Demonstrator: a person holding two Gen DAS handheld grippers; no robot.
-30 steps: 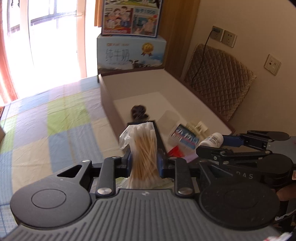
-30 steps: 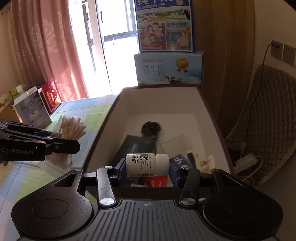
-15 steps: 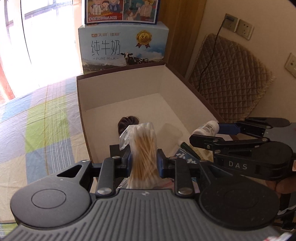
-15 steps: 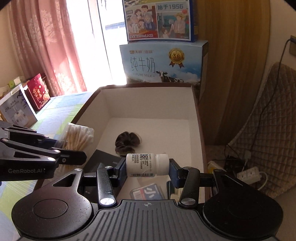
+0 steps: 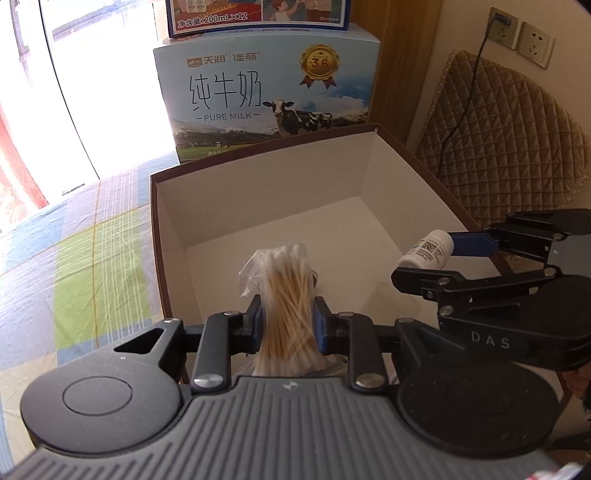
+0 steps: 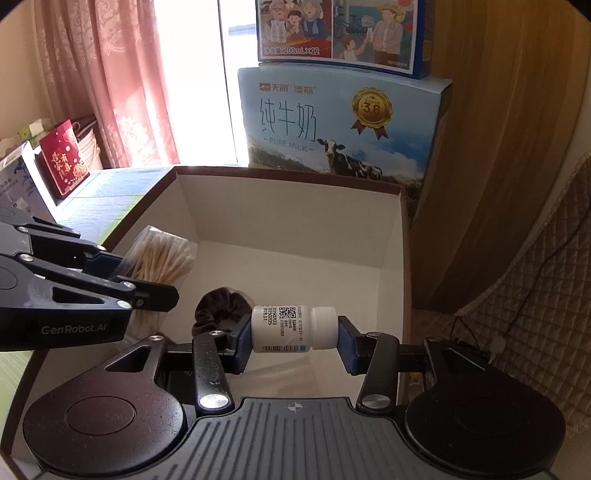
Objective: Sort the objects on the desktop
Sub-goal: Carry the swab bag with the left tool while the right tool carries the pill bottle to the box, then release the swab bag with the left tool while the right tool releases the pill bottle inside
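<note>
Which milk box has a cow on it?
The lower light-blue milk box behind the brown box; the one stacked on it shows cartoon people.

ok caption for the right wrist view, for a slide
Right gripper holds a white bottle over the open box, left gripper alongside with cotton swabs.

bagged cotton swabs (image 5: 288, 295): upright over box (image 5: 258, 192) | white bottle (image 6: 293, 328): sideways over box

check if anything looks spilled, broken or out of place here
Nothing stands out. The bag of cotton swabs sits intact in the left gripper, and the white bottle, cap on, is held sideways in the right gripper. Both are over the open box, where a dark scrunchie lies on the floor.
</note>
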